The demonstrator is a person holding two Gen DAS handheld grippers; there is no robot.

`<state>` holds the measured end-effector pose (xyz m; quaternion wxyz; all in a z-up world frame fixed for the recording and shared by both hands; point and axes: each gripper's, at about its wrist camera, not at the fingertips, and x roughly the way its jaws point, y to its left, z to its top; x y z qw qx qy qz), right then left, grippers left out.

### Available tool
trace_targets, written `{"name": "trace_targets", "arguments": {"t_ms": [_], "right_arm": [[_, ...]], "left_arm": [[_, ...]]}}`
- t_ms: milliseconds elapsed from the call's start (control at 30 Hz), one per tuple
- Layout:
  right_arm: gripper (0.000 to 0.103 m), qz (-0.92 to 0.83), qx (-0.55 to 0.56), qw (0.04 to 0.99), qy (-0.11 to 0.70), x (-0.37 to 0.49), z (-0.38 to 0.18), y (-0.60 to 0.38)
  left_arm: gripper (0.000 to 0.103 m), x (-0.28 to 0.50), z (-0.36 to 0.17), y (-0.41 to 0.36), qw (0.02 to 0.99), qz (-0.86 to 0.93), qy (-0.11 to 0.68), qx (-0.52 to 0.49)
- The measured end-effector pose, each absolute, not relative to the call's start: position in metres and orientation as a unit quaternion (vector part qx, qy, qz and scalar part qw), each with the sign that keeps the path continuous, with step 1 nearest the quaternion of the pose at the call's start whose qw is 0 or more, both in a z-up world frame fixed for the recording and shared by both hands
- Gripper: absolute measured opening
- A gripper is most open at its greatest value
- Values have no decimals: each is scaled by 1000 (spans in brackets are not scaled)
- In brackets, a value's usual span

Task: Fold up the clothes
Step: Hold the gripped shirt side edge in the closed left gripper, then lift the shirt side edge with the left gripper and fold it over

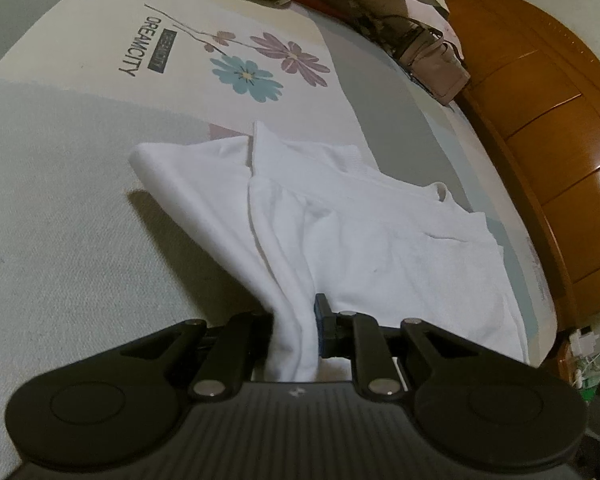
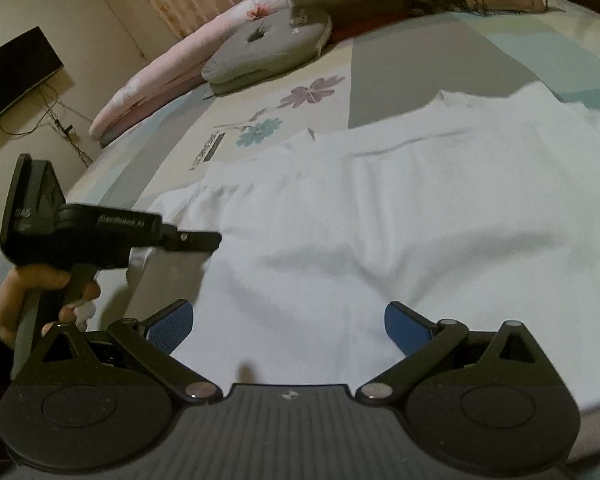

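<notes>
- low in the middle of the left wrist frame, the left gripper (image 1: 296,330) is pinching a bunched fold of the white garment (image 1: 360,232); the cloth rises from the bed (image 1: 60,240) to the jaws in a taut ridge, likely so that edge can be carried over the rest.
- across the centre of that frame the rest of the garment lies on the bed, its far end near the printed flowers (image 1: 268,68) in the upper middle; keeping most of it flat probably lets the fold land cleanly.
- at the bottom of the right wrist frame, the right gripper (image 2: 288,326) is spread wide, blue pads (image 2: 406,322) well apart, with nothing between them but cloth lying below; it looks poised to take a second hold on the near edge.
- at the left of that frame, a hand (image 2: 24,296) grips the handle of the other gripper, whose tip meets the garment's left edge.
- in the upper left of the right wrist frame, pillows (image 2: 236,52) sit well apart from the garment, leaving it room.
- my judgement: the fold is under way, not finished.
</notes>
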<state>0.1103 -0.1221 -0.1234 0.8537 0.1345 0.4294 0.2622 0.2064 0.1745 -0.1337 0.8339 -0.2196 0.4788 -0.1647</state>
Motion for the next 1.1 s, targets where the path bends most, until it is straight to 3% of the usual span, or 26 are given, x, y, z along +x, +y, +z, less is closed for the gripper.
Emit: {"name": "trace_targets", "arguments": {"t_ms": [667,833,1100], "right_arm": [[103,270,110,854,431,93,-108,-117],[103,278,111,831,468,103,-122,-117],[103,261,95,860,429,99,-107,-152]], "left_arm": [[16,206,-126,162,844,-139,484,-188],[17,208,-122,155,846,-124,490,-171],[17,207,-110,131,856,-75,499,-113]]}}
